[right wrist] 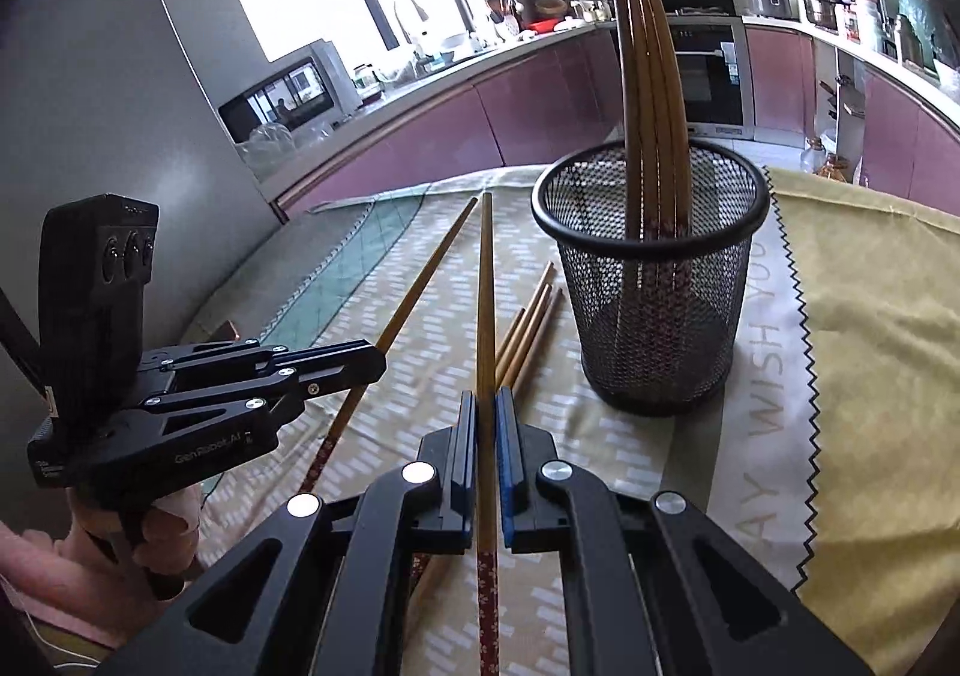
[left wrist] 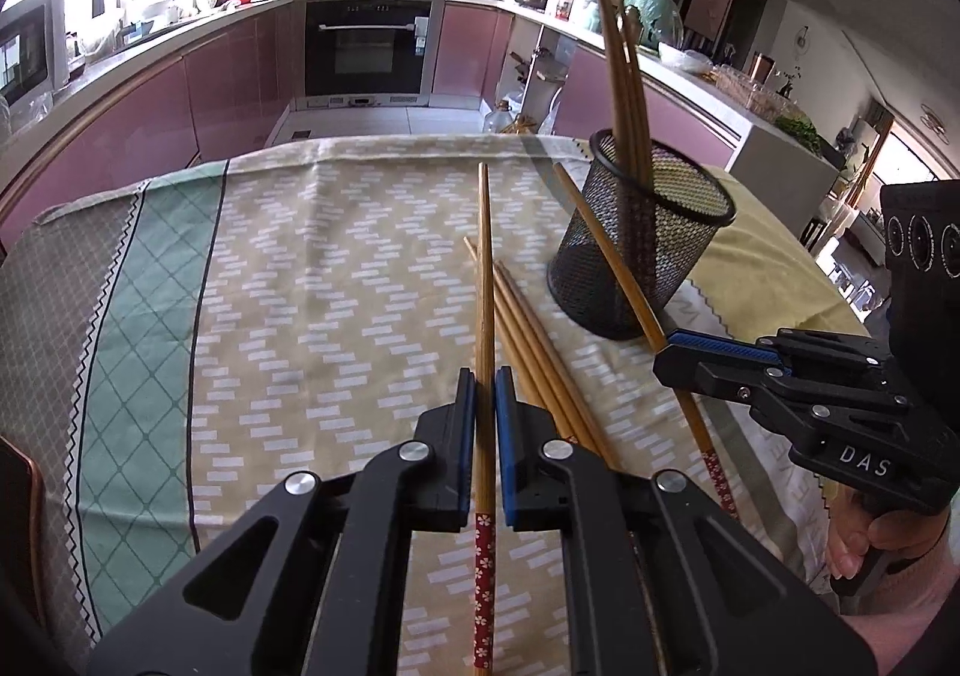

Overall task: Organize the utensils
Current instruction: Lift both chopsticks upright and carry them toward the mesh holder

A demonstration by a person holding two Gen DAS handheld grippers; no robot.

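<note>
A black mesh cup [left wrist: 645, 232] stands on the tablecloth and holds several wooden chopsticks [left wrist: 624, 81]; it also shows in the right wrist view [right wrist: 651, 280]. My left gripper [left wrist: 485, 382] is shut on a wooden chopstick [left wrist: 485, 280] with a red flowered end, held above the cloth. My right gripper [right wrist: 486, 406] is shut on another such chopstick [right wrist: 486, 304]. Several loose chopsticks [left wrist: 540, 352] lie on the cloth between the grippers and the cup, and they also show in the right wrist view [right wrist: 528, 325]. The right gripper [left wrist: 714, 355] shows at the left view's right side.
The table carries a patterned beige and green cloth [left wrist: 288, 280] and a yellow cloth [right wrist: 882, 352] to the right of the cup. Kitchen counters with pink cabinets [left wrist: 228, 69] and an oven [left wrist: 366, 45] stand behind the table.
</note>
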